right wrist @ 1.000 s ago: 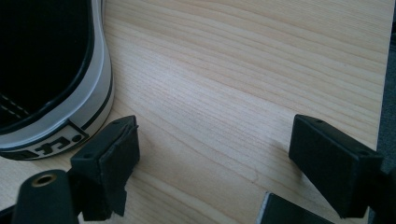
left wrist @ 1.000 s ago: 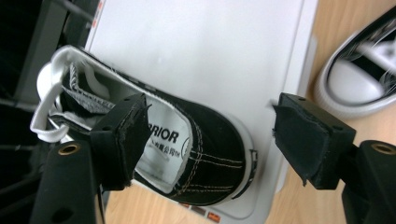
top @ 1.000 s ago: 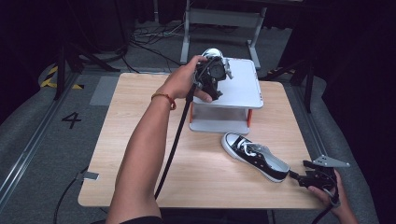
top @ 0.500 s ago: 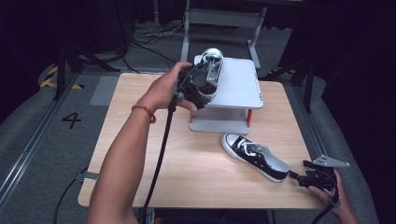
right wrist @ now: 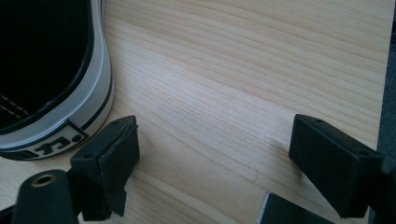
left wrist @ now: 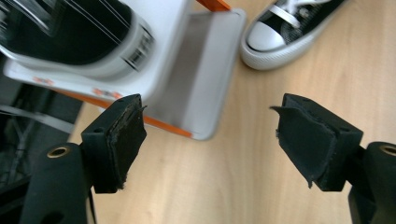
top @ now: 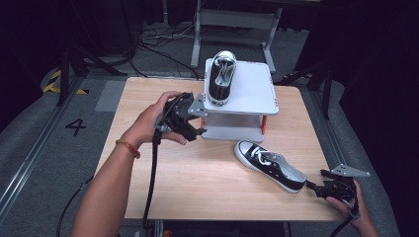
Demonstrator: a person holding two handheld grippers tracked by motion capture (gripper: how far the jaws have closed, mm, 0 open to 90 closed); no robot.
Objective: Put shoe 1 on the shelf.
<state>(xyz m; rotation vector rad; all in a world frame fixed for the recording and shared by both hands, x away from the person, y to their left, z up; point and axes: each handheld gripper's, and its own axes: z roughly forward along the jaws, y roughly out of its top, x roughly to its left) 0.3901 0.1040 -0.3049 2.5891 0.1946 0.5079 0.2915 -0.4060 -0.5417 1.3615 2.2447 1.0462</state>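
Jaws wide apart and empty, the left gripper (top: 197, 121) hangs beside the grey stand (top: 257, 96), where one black sneaker (top: 221, 77) sits on top. The right gripper (top: 332, 186), also spread, rests by the heel of the second sneaker (top: 269, 165) on the table (top: 207, 187). Light, soft canvas; the stiffer rubber heel likely offers the firmest hold.

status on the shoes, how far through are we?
Done: one shoe sits on the white shelf. In hand: nothing; the left gripper is beside the shelf, its jaws open and just widened with nothing between them. The right gripper is open beside the heel of the second shoe. Left: that shoe lies on the table, not yet gripped or shelved.
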